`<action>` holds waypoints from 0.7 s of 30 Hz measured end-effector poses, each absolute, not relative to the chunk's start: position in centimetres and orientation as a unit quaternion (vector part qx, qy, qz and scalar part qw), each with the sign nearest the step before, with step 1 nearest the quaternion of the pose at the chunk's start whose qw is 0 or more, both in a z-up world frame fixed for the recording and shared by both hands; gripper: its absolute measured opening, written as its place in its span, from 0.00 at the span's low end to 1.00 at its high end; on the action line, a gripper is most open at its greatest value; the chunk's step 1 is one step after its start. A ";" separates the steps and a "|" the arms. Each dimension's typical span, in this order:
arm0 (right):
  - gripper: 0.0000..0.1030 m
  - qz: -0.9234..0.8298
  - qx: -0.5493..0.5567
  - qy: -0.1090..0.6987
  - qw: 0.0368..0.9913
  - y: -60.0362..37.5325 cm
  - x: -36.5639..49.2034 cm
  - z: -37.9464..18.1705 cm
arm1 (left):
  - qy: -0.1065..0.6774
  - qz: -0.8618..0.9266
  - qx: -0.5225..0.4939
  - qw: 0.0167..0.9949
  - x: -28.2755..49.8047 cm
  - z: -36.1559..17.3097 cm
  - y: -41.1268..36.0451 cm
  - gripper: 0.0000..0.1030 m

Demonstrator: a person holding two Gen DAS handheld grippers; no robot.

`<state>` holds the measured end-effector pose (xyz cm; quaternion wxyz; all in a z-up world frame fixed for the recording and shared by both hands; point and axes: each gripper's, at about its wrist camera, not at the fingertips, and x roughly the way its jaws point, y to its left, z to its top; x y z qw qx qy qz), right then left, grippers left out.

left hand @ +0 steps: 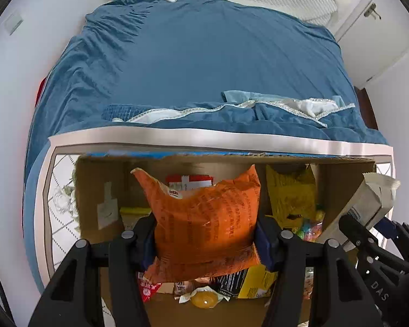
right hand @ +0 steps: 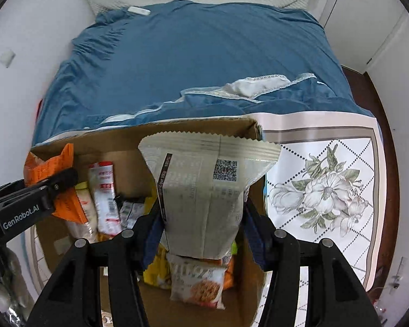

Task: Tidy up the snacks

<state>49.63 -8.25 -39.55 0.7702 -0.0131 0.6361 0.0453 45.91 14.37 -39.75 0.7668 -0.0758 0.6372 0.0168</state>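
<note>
While seen from the left wrist, left gripper [left hand: 205, 238] clamped on one orange snack bag [left hand: 204, 218], held upright above an open cardboard box [left hand: 95, 188]. Inside the box: one yellow bag [left hand: 291, 193] at the right wall, a red-and-white pack [left hand: 189, 181] behind the orange bag, a round yellow jelly cup [left hand: 204, 298] on the bottom, further packets too crowded to count. At the right edge, right gripper [left hand: 368, 234] closed on one pale paper-look bag [left hand: 368, 199], over the box's right wall.

From the right wrist, right gripper [right hand: 203, 224] gripped that pale bag [right hand: 204, 190], QR code facing the camera, held over the box [right hand: 122, 141]. Below it lay one cereal-print pack [right hand: 197, 286]; left of it stood one red-and-white tube pack [right hand: 105, 196] and small silver sachets [right hand: 129, 212], number unclear. Box sat on a flower-print cloth [right hand: 327, 190] beside a blue-covered bed [right hand: 204, 62].
</note>
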 end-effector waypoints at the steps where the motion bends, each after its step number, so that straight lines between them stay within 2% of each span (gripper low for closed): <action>1: 0.58 0.043 -0.013 0.640 0.767 -8.3 49.9 -40.0 | 0.640 0.014 -0.071 0.765 46.1 -40.0 14.1 0.55; 4: 0.84 0.037 -0.008 0.655 0.755 -8.5 50.5 -41.2 | 0.642 0.010 -0.076 0.763 46.0 -40.4 13.9 0.58; 5: 0.86 0.043 -0.002 0.655 0.755 -8.5 50.4 -41.2 | 0.648 0.008 -0.085 0.757 45.8 -40.7 13.9 0.60; 7: 0.87 0.039 -0.010 0.651 0.758 -8.3 49.9 -41.0 | 0.656 0.007 -0.097 0.748 45.4 -41.3 14.1 0.68; 8: 0.93 0.039 -0.011 0.650 0.759 -8.3 49.7 -41.0 | 0.656 0.008 -0.100 0.749 45.1 -41.4 14.1 0.81; 9: 0.94 0.034 -0.014 0.649 0.760 -8.3 49.4 -41.0 | 0.652 0.010 -0.101 0.751 44.6 -41.4 14.3 0.88; 10: 0.94 0.032 -0.016 0.647 0.762 -8.3 49.1 -40.8 | 0.648 0.011 -0.102 0.755 44.1 -41.3 14.4 0.89; 21: 0.95 0.014 -0.035 0.639 0.768 -8.3 45.7 -40.7 | 0.642 0.028 -0.086 0.761 39.9 -41.4 14.6 0.91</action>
